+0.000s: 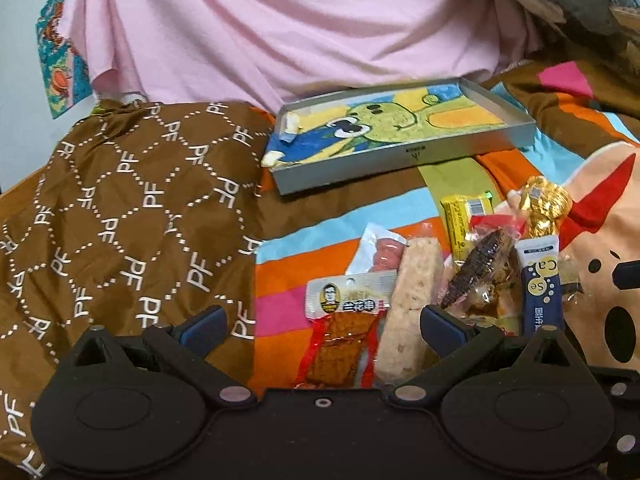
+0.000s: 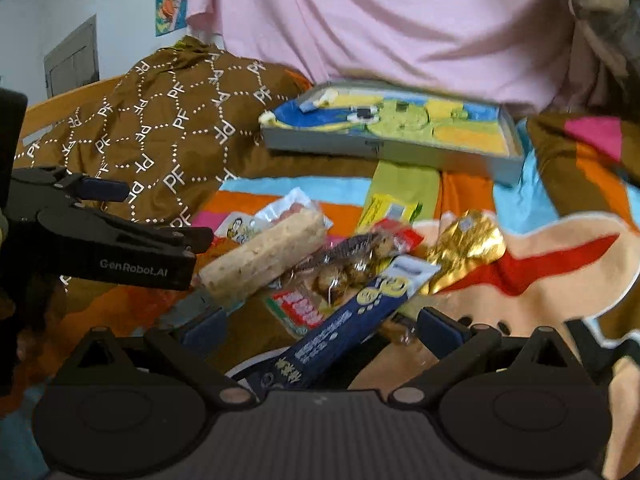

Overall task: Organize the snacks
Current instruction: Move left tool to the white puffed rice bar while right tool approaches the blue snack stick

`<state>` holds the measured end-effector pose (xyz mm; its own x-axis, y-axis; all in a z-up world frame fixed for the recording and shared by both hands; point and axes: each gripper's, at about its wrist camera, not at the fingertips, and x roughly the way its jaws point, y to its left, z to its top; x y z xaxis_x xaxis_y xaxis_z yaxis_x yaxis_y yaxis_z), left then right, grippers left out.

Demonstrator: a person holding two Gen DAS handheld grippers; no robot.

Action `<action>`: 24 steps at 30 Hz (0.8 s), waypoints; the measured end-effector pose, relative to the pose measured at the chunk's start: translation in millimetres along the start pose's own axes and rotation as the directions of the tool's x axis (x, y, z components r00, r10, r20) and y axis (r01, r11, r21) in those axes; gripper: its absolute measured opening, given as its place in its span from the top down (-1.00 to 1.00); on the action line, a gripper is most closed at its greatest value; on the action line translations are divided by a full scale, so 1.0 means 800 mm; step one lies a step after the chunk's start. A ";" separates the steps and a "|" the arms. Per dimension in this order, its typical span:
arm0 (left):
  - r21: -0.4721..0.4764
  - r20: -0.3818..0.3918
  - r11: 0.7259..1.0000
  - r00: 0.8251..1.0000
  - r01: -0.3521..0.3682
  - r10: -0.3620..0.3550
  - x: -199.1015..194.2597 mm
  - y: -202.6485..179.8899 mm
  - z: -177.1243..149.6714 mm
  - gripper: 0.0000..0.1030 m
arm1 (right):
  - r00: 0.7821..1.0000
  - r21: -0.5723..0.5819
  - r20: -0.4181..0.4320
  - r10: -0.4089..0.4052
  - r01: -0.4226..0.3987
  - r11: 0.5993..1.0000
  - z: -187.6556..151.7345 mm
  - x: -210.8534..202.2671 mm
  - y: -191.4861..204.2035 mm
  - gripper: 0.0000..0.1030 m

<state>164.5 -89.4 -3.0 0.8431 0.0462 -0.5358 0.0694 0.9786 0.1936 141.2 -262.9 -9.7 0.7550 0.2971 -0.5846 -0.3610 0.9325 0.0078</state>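
Note:
A pile of snacks lies on a striped bedspread: a pale rice bar (image 1: 408,304), a red-and-clear tofu snack packet (image 1: 340,336), a sausage pack (image 1: 380,254), a yellow bar (image 1: 464,216), a gold-wrapped sweet (image 1: 544,204) and a blue tube (image 1: 538,284). A grey tray (image 1: 404,160) with a cartoon picture stands behind them. My left gripper (image 1: 322,326) is open, its jaws either side of the tofu packet and rice bar. My right gripper (image 2: 322,326) is open over the blue tube (image 2: 348,316), with the rice bar (image 2: 264,256) to its left. The left gripper also shows in the right wrist view (image 2: 160,216).
A brown patterned cloth (image 1: 132,220) is bunched at the left. A pink sheet (image 1: 280,20) hangs behind the tray. A dark-wrapped snack (image 1: 476,268) and a red packet (image 2: 300,308) lie in the pile. The cartoon bedspread (image 1: 600,248) stretches right.

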 end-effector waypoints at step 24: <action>0.072 -0.076 0.992 0.992 0.108 -0.103 0.055 -0.025 0.018 -0.98 | 0.993 0.137 -0.100 0.067 -0.053 0.989 0.001 0.043 -0.029 -0.99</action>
<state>207.8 -110.0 -18.3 0.7885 -0.0394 -0.6137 0.1983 0.9609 0.1931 175.7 -273.9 -29.1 0.6707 0.3371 -0.6607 -0.3220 0.9348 0.1501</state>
